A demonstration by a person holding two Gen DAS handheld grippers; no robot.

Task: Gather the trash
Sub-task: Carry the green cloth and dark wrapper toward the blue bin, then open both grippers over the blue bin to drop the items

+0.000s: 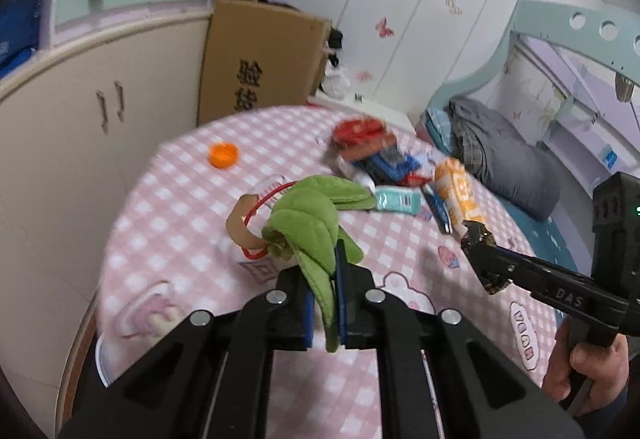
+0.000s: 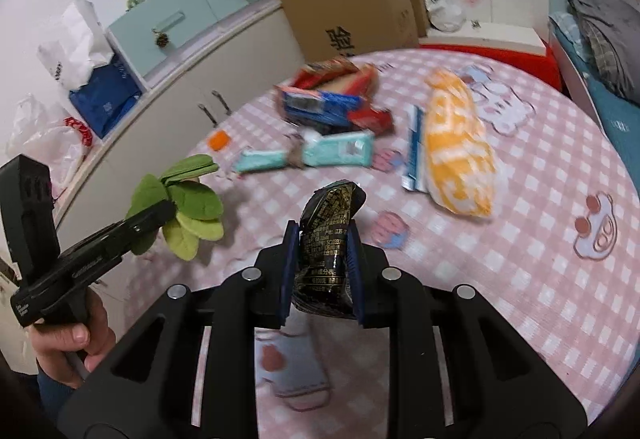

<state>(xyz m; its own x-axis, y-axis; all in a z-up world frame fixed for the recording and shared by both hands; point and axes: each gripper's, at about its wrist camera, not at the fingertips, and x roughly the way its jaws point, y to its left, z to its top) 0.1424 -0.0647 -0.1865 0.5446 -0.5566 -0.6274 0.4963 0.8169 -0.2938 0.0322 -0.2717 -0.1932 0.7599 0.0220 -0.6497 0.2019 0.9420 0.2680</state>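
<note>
My left gripper (image 1: 324, 279) is shut on a green felt leaf piece (image 1: 312, 223) and holds it above the pink checked table (image 1: 180, 239); it also shows in the right wrist view (image 2: 192, 195). My right gripper (image 2: 323, 259) is shut on a crumpled black wrapper (image 2: 328, 239), seen from the left wrist as well (image 1: 482, 255). On the table lie an orange-white bag (image 2: 456, 147), a teal packet (image 2: 308, 155), red and blue snack packs (image 2: 332, 99), a blue strip (image 2: 414, 147) and an orange cap (image 1: 223, 155).
A brown paper loop with red cord (image 1: 248, 227) lies under the leaf piece. A cardboard box (image 1: 260, 59) and a cream cabinet (image 1: 100, 111) stand behind the table. A bed with grey bedding (image 1: 504, 159) is to the right.
</note>
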